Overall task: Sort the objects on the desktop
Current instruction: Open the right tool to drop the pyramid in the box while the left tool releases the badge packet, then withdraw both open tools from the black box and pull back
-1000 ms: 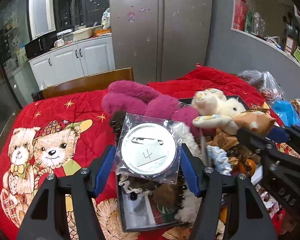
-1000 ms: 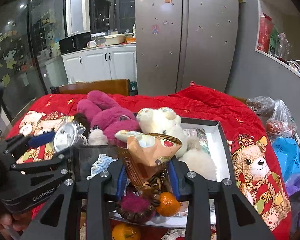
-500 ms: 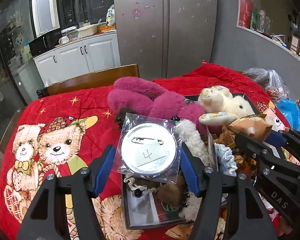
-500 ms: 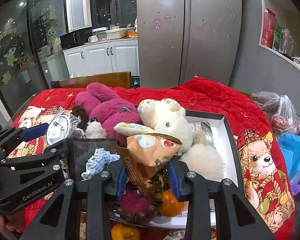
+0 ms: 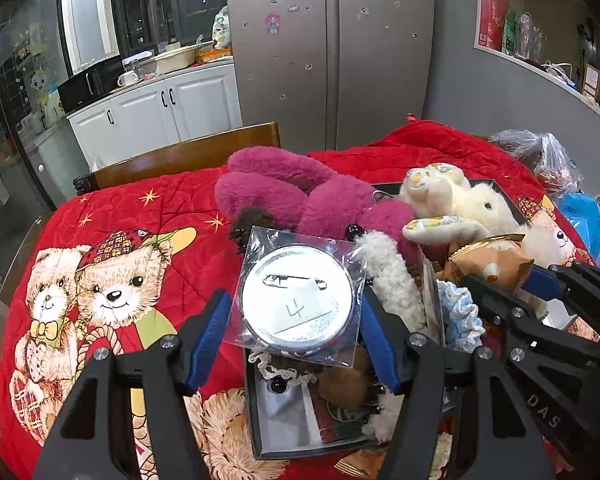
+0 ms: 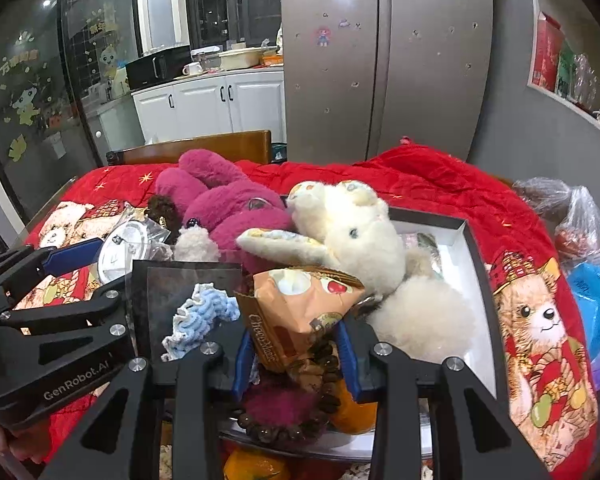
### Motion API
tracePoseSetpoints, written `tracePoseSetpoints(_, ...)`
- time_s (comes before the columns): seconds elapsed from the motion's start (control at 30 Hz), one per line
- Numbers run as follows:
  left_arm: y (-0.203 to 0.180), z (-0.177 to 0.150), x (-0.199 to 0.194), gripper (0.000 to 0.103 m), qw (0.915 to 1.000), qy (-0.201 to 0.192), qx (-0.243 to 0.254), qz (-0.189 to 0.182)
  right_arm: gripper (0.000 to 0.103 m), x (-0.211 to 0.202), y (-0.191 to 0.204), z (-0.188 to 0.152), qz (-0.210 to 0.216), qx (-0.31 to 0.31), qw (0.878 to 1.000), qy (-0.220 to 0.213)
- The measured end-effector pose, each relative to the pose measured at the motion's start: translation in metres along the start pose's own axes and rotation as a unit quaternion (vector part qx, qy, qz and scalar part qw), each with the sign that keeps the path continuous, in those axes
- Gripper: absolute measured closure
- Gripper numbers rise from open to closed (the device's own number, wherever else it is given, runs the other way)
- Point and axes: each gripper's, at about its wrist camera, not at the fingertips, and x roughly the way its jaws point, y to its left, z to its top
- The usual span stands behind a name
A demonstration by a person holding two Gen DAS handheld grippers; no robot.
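A round silver pin badge [image 5: 298,300] in a clear bag, labelled 4, sits between the blue pads of my left gripper [image 5: 294,334], which is shut on it above a small black box [image 5: 260,420]. An orange snack packet [image 6: 300,304] is clamped in my right gripper [image 6: 296,354], held over the pile in the large white-lined tray [image 6: 474,256]. The right wrist view also shows the left gripper [image 6: 108,266] with the badge [image 6: 126,246] at the left. The left wrist view has the right gripper [image 5: 504,280] and packet [image 5: 488,260] at the right.
A magenta plush [image 5: 300,196] and a cream plush rabbit [image 6: 352,232] lie across the tray. A blue crochet piece [image 6: 196,312], a bead bracelet [image 6: 300,428] and an orange [image 6: 352,412] lie below the packet. A red bear-print blanket [image 5: 140,220] covers the table; plastic bags [image 6: 572,216] crowd the right.
Both grippers keep the same hold on the badge and the packet. The views have drifted only slightly over the table.
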Motion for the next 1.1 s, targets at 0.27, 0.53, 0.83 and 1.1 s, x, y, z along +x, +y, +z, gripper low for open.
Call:
tracePoseSetpoints(0.27, -0.003, -0.001, 0.003, 0.037, 0.9999, 0.004, 0.011, 0.004, 0.066, 0.000, 0.001, 0.000, 0.004, -0.002, 1.000, -0.003)
tracePoseSetpoints(0.53, 0.007, 0.003, -0.005, 0.006, 0.9997, -0.008, -0.003, 0.025, 0.035, -0.007, -0.013, 0.004, 0.024, 0.040, 0.999, -0.012)
tracePoseSetpoints(0.83, 0.009, 0.005, -0.006, 0.006, 0.9996, -0.006, -0.007, 0.028, 0.027, -0.018, -0.032, 0.010, 0.033, 0.073, 0.996, -0.023)
tracePoseSetpoints(1.1, 0.007, 0.003, -0.005, 0.006, 0.9997, -0.002, -0.008, 0.023, 0.027, -0.019, -0.030, 0.011, 0.035, 0.067, 0.997, -0.024)
